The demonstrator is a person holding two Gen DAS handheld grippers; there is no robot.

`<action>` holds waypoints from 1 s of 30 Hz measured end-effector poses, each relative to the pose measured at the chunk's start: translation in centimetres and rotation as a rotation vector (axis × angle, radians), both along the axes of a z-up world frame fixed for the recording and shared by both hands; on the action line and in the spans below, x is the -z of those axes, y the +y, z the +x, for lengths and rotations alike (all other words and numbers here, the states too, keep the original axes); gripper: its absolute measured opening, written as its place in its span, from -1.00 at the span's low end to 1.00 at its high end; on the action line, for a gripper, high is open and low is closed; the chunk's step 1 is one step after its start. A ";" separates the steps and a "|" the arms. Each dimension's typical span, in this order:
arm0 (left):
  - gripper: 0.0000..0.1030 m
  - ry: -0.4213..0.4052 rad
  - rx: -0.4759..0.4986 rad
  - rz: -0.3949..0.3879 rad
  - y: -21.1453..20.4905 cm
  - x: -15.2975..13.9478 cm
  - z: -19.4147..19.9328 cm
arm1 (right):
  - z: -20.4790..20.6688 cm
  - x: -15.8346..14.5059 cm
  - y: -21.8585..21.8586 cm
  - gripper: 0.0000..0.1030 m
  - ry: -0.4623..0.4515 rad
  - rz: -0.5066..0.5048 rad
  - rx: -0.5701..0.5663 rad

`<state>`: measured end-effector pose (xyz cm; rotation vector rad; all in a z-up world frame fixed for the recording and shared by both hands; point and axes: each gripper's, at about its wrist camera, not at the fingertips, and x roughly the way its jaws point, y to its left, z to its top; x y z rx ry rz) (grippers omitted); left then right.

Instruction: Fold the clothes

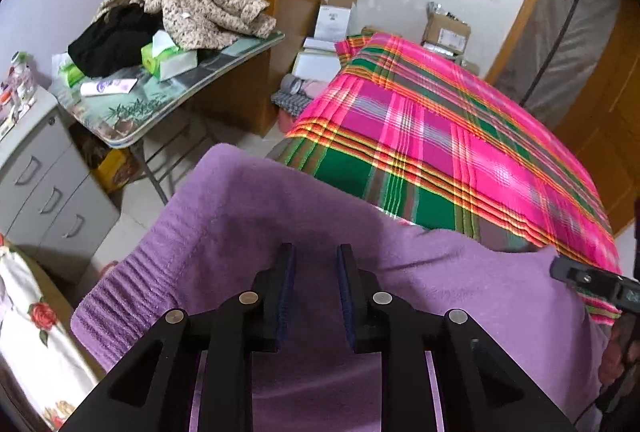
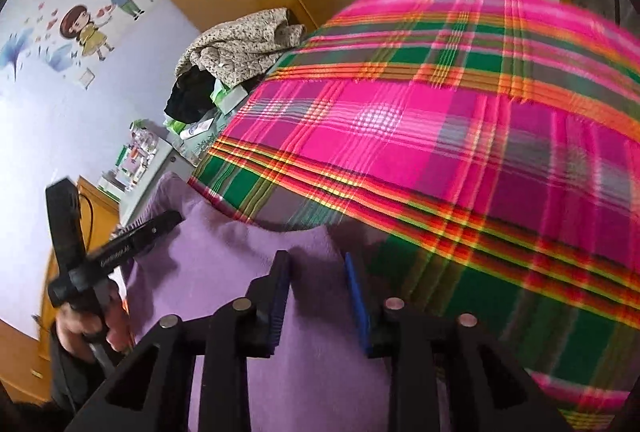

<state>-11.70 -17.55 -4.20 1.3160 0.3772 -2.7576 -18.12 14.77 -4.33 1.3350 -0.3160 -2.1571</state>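
Both the left gripper [image 1: 316,260] and right gripper [image 2: 318,268] stood apart, unclamped, over a purple knitted sweater [image 1: 248,216] on the pink-and-green plaid bedspread [image 1: 460,136], a cluttered folding table [image 1: 132,112] far left.

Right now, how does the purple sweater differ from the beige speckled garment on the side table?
The purple sweater is plain-coloured; the beige garment is speckled dark. The purple sweater lies spread out at the plaid bed cover's near edge; the beige garment sits crumpled in a heap on the table. Both are soft clothes.
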 end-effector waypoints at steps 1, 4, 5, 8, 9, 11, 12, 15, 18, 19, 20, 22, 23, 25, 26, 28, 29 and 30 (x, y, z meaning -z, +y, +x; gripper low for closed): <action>-0.63 0.005 -0.003 -0.009 0.0 0.1 0.1 | -0.1 0.2 0.1 -0.92 0.001 -0.010 0.002; -0.77 0.020 -0.014 -0.013 -0.4 0.3 0.2 | -0.7 0.8 1.2 -0.92 -0.012 -0.028 0.052; -0.78 0.022 -0.015 -0.005 -0.6 0.3 0.2 | -1.0 1.1 1.6 -0.92 -0.022 -0.031 0.065; -0.79 0.017 -0.012 0.013 -1.0 0.3 0.0 | -1.0 1.4 1.5 -0.92 -0.012 -0.011 0.078; -0.79 0.013 -0.013 0.016 -1.0 0.2 0.0 | -0.8 1.3 1.5 -0.91 -0.008 -0.009 0.080; -0.78 0.023 -0.011 0.016 -1.0 -0.3 0.4 | -0.4 0.5 1.4 -0.87 0.009 -0.007 0.081; -0.78 0.031 -0.009 0.015 -0.9 -0.6 0.6 | 0.0 -0.1 1.5 -0.85 0.031 0.001 0.083; -0.78 0.056 -0.020 0.015 -1.4 -1.1 1.1 | 1.4 -1.8 1.6 -0.83 0.094 0.016 0.079; -0.78 0.042 -0.056 0.019 -2.8 -0.7 1.4 | 3.2 -3.0 1.4 -0.83 0.135 0.018 0.045; -0.78 0.042 -0.058 0.026 -3.2 -0.5 1.6 | 3.9 -3.1 1.2 -0.83 0.142 0.020 0.028; -0.79 0.047 -0.052 0.036 -3.5 -0.4 1.8 | 4.4 -3.2 1.0 -0.83 0.146 0.023 0.013; -0.79 0.058 -0.040 0.056 -4.1 -0.1 2.2 | 4.4 -2.1 0.8 -0.83 0.119 0.056 0.005; -0.79 0.061 -0.035 0.063 -4.3 -0.1 2.3 | 4.3 -1.5 0.6 -0.83 0.105 0.073 0.002; -0.78 0.064 -0.040 0.066 -4.5 -0.4 2.6 | 4.1 -0.6 0.7 -0.84 0.072 0.090 0.014; -0.78 0.071 -0.044 0.063 -4.6 -0.7 2.9 | 4.0 -0.4 1.1 -0.86 0.053 0.077 0.028; -0.77 0.109 -0.043 0.050 -4.6 -1.6 4.3 | 4.6 -1.0 1.4 -0.86 0.077 0.072 0.030; -0.70 0.128 -0.040 0.045 -4.7 -2.0 5.1 | 5.3 -1.6 1.3 -0.86 0.100 0.077 0.020; -0.64 0.138 -0.039 0.043 -4.8 -2.2 5.7 | 5.9 -2.1 1.3 -0.85 0.115 0.077 0.011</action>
